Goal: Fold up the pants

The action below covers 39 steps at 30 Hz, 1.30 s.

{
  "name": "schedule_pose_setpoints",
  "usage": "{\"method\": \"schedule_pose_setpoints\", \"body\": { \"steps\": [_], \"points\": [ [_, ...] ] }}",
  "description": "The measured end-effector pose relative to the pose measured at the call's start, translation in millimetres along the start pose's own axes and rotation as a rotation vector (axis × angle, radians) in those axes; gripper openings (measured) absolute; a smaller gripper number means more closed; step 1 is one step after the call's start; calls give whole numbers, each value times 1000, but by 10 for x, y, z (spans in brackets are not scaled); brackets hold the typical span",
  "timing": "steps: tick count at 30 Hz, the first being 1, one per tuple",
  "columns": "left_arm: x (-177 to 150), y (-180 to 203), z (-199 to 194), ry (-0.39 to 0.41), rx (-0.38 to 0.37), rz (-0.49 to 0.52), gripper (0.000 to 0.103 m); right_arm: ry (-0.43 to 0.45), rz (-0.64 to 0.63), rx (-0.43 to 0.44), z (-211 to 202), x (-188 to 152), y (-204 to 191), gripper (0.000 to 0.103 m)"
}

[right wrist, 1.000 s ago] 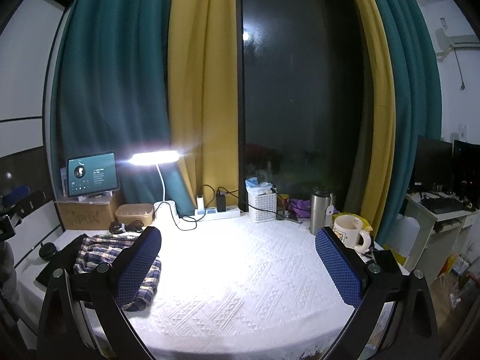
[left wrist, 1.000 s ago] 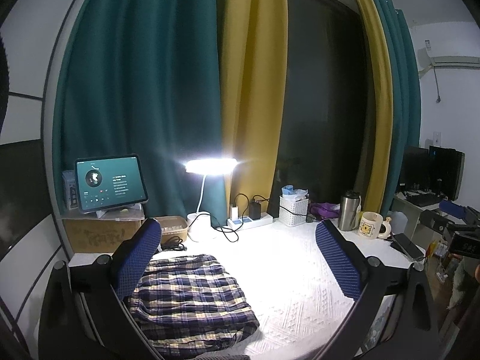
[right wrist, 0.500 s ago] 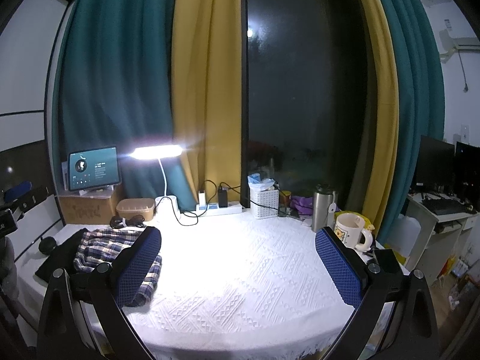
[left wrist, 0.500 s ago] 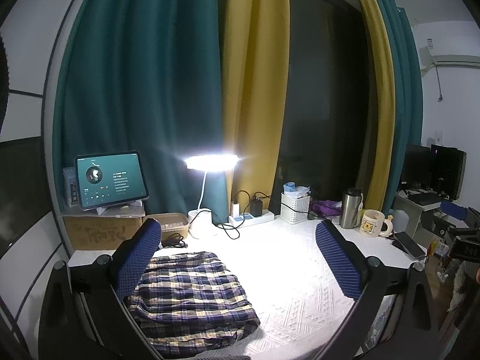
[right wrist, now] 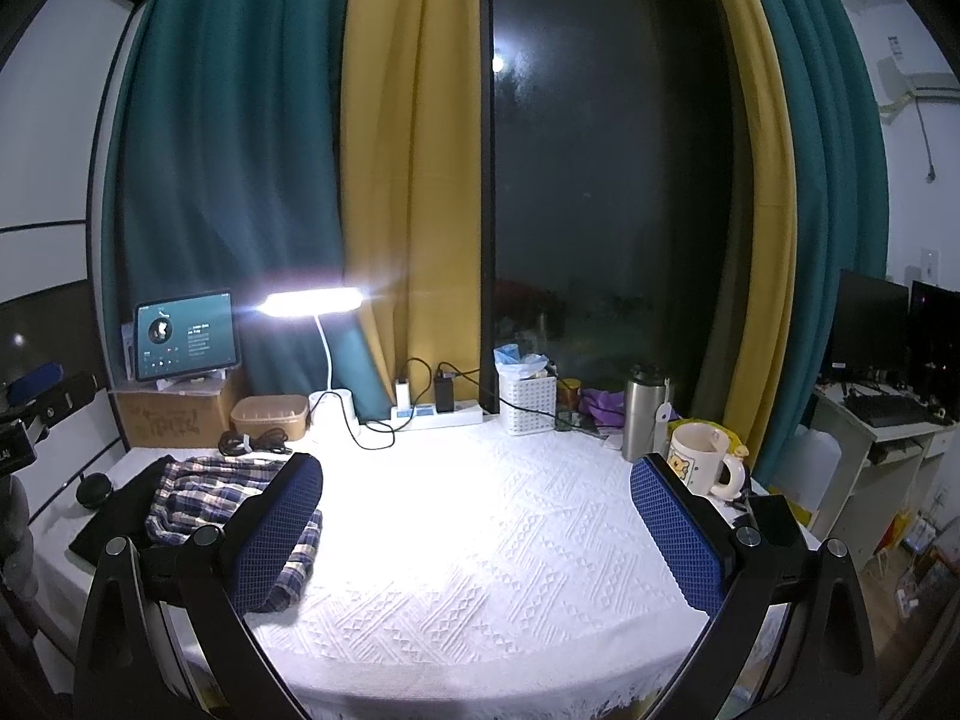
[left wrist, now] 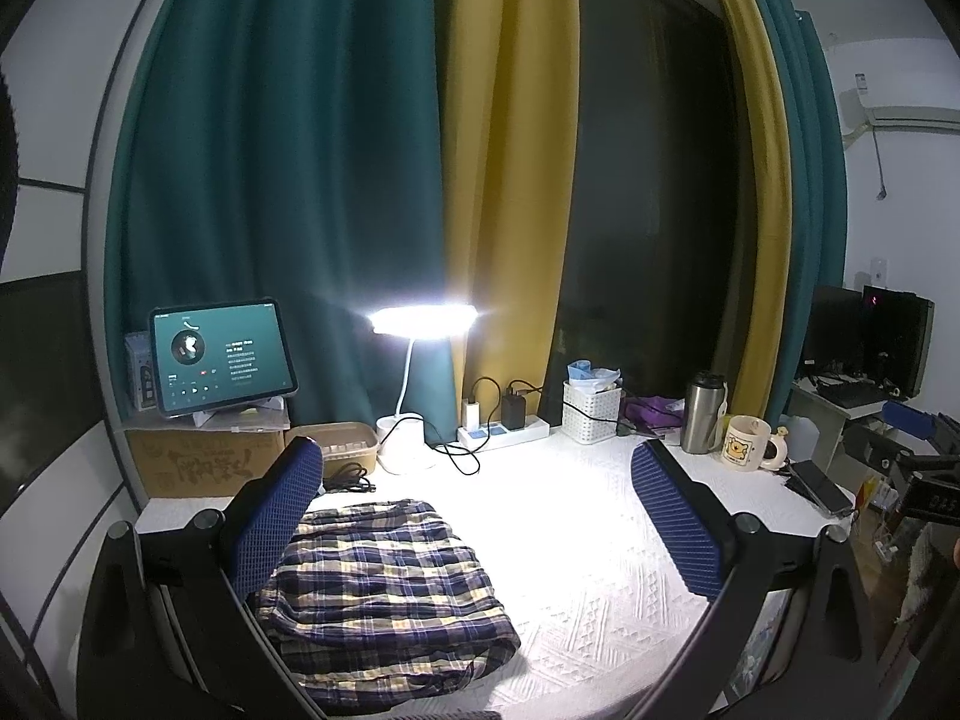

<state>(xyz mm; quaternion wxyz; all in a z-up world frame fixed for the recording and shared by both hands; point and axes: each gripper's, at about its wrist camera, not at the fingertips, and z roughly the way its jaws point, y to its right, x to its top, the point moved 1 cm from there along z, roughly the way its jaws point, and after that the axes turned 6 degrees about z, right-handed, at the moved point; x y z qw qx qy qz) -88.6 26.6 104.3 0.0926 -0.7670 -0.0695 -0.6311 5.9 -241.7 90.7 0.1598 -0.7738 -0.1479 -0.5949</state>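
The left gripper, jaws spread wide, hovers above the white-clothed table, with the plaid pants bunched near its front-left corner.

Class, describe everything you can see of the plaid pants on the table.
The plaid pants are soft woven cloth checked in navy, cream and white. They lie bunched in a rumpled, roughly folded heap on the white tablecloth, at its left side. Neither gripper touches them; in the right wrist view they partly overlie a dark cloth.
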Motion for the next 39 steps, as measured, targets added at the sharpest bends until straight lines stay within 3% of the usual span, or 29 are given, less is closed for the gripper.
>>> {"method": "schedule_pose_setpoints", "body": {
  "steps": [39],
  "points": [
    [12,55,-2,-4,0,0,102,-9,-1,-2,32,-40,1,103]
  ]
}}
